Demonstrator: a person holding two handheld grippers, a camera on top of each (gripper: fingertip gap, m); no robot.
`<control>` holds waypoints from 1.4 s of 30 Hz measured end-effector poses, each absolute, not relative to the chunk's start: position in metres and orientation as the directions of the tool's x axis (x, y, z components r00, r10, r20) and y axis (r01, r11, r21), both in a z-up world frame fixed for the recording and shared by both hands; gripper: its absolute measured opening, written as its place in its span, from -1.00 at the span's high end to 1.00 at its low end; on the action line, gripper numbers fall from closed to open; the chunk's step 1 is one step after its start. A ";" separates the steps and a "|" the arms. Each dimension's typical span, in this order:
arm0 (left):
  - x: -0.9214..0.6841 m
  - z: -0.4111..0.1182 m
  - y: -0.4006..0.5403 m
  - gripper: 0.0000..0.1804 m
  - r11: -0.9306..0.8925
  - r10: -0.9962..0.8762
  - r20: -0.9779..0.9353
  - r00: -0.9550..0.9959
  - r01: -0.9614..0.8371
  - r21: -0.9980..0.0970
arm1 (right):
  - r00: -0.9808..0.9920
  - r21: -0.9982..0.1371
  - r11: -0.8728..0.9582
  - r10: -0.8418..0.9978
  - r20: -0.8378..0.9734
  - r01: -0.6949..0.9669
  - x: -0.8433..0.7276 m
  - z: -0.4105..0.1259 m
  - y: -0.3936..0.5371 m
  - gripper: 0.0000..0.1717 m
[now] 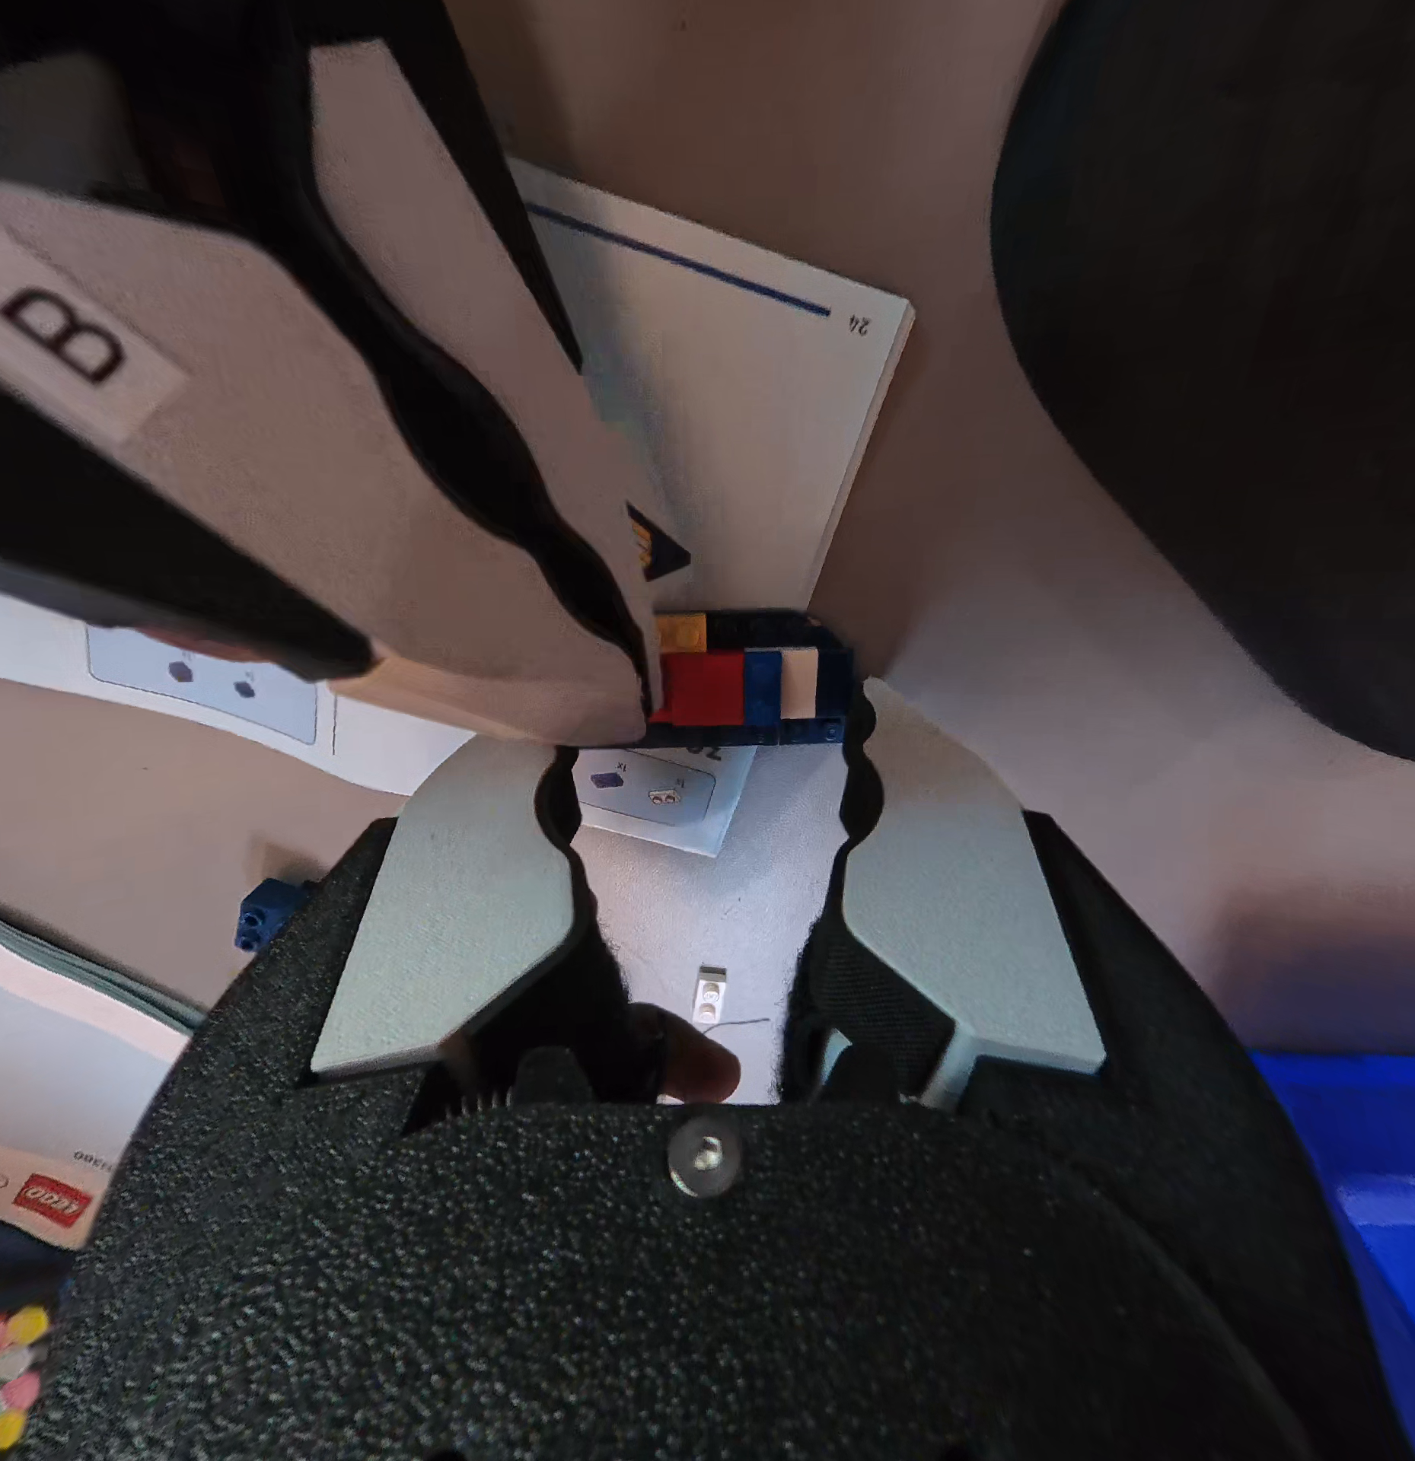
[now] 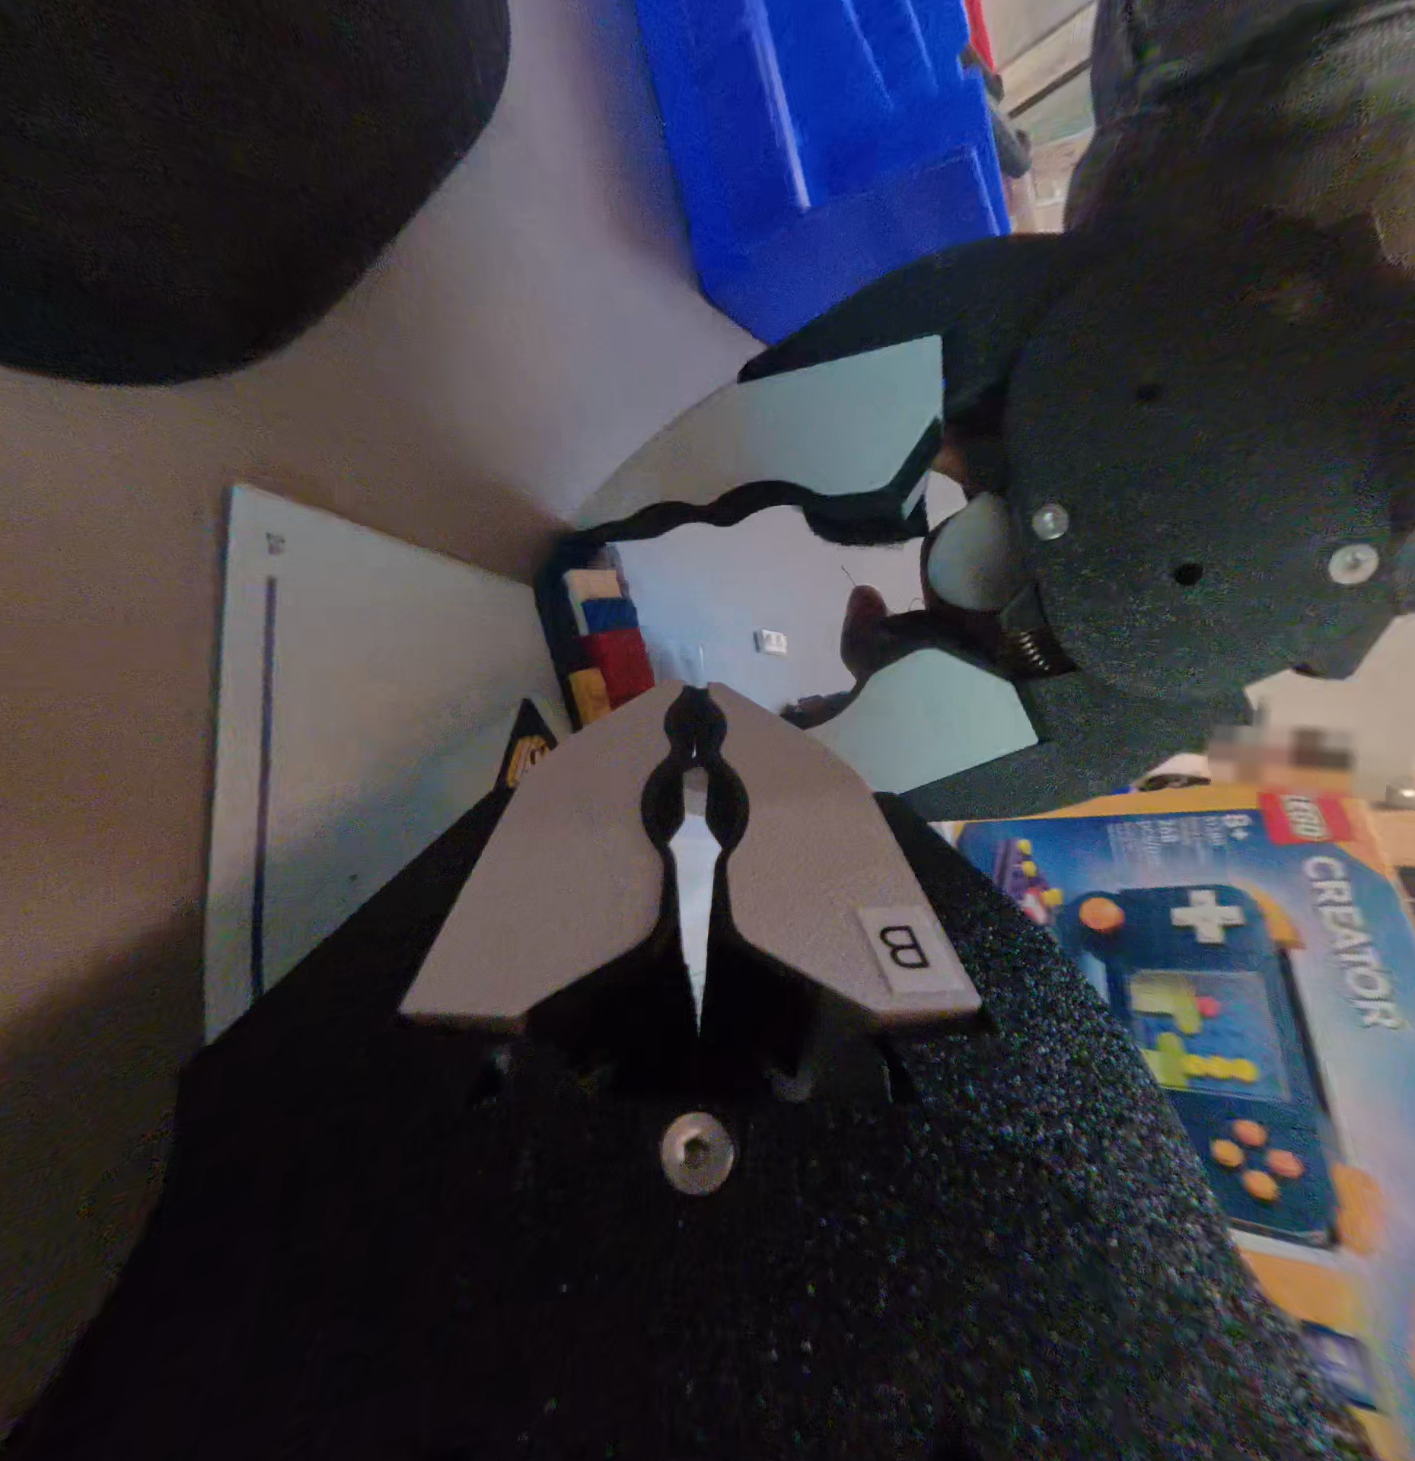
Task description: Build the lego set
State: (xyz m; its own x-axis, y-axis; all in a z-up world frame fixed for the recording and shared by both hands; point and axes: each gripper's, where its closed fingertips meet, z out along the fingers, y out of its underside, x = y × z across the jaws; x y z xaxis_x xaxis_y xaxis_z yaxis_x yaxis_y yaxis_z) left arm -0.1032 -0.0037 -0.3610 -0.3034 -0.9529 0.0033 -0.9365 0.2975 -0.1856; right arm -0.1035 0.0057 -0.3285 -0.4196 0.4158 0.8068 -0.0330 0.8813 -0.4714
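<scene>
Left gripper (image 1: 708, 723) has its fingers spread wide, with a brick model (image 1: 755, 684) sitting across the tips. One black pad (image 1: 860, 711) touches the model's dark blue end. The other pad is hidden behind the right gripper (image 2: 694, 689), so I cannot see if it touches.

The model is a short row of yellow, red, blue and cream bricks on a dark base. It sits over an open white booklet (image 1: 728, 379) on the table (image 1: 1004, 672).

The right gripper's fingers are pressed together. A small white piece (image 2: 698, 662) pokes out of the tips, right next to the model's red brick.

A little white brick (image 1: 710, 1000) lies on the table between the left gripper's fingers. A small blue brick (image 1: 261, 909) lies off to the side. A blue bin (image 2: 807, 142) and a toy box (image 2: 1163, 988) sit nearby
</scene>
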 end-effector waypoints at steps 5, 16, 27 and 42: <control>-0.104 -0.361 -0.004 0.27 0.301 -0.952 0.004 -0.308 -0.934 -0.193 | -0.591 -0.598 0.800 0.456 0.666 -0.056 -0.086 -0.338 -0.010 1.00; -0.103 -0.361 -0.004 0.27 0.305 -0.950 0.003 -0.313 -0.927 -0.219 | -0.640 -0.567 0.823 0.423 0.642 -0.024 -0.094 -0.349 -0.002 0.91; -0.100 -0.362 -0.004 0.27 0.230 -0.971 0.001 -0.240 -0.932 -0.281 | -0.524 -0.527 0.850 0.443 0.727 -0.012 -0.106 -0.339 0.003 1.00; -0.101 -0.361 -0.003 0.27 0.275 -0.959 0.002 -0.283 -0.933 -0.232 | -0.645 -0.572 0.820 0.431 0.631 -0.010 -0.095 -0.348 0.000 0.87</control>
State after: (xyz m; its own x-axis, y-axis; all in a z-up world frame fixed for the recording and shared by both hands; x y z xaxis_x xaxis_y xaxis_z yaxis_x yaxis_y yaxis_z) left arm -0.1007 -0.0030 -0.3613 -0.2828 -0.9592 0.0015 -0.9330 0.2747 -0.2324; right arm -0.0955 0.0000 -0.3484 -0.6451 0.4315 0.6306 -0.0100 0.8205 -0.5716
